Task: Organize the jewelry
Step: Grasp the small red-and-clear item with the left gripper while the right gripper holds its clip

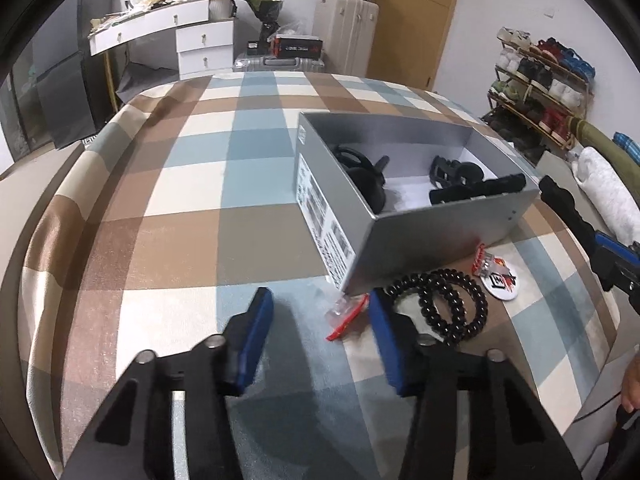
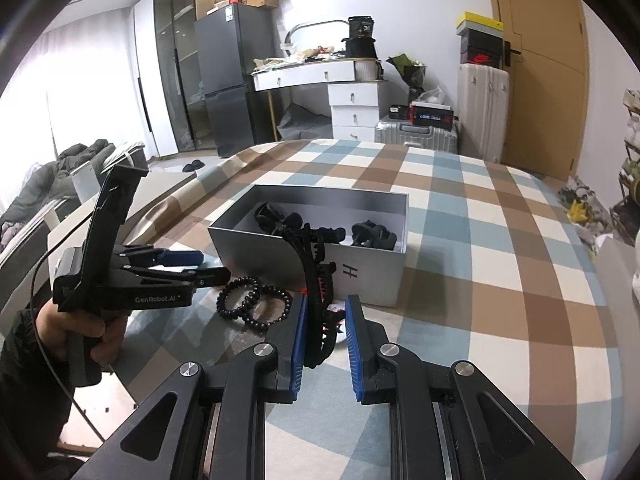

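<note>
Right claw (image 2: 326,320), clamped on the hair clip (image 2: 316,280), should clear the box (image 2: 376,276) rim at centre frame; left claw (image 1: 316,328) half-open, empty.

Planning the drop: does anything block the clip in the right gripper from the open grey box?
Nothing visible. The black hair clip in the right gripper stands just before the grey box; only its near wall lies between.

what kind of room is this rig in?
Looks like a lived-in bedroom or studio flat. A white dressing table with mirror, suitcases, a loaded shoe rack and a fridge ring the checked surface that holds the box.
</note>
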`<state>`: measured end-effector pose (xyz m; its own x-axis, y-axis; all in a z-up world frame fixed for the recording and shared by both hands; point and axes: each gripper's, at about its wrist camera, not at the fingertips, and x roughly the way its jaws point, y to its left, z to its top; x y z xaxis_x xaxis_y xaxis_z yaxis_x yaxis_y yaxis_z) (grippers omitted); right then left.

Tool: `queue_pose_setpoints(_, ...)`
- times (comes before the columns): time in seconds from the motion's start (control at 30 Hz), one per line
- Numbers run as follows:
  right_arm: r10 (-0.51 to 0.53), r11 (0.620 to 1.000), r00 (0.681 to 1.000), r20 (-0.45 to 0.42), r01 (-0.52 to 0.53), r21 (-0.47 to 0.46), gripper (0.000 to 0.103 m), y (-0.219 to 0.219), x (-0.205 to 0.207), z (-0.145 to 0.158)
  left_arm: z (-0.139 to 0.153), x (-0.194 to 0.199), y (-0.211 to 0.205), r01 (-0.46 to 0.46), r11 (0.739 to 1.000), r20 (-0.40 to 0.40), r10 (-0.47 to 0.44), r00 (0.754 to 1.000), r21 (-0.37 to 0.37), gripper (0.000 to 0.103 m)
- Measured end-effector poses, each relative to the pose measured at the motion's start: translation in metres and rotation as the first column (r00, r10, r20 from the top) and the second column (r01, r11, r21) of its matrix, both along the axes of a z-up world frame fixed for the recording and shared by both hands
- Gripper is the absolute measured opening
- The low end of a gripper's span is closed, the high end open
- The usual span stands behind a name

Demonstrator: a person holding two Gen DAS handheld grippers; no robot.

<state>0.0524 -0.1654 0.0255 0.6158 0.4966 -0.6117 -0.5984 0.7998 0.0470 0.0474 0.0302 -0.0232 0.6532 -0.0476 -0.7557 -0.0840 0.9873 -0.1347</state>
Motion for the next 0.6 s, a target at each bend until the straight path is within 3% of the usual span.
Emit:
queue_pose_setpoints(0.07, 0.002, 1.000, 1.000, -0.001, -0.002, -0.001, 0.018, 0.000, 0.000, 0.000, 0.000, -0.001, -0.001, 0.005, 1.000, 0.000, -0.005, 1.000, 0.003, 0.025)
queue_pose_setpoints(0.6, 0.002, 1.000, 1.000, 0.000, -0.002, 0.010, 0.018, -0.001, 0.000, 0.001, 0.012, -0.008, -0.001, 0.027, 0.999, 0.073, -0.025, 0.997, -0.022, 0.025)
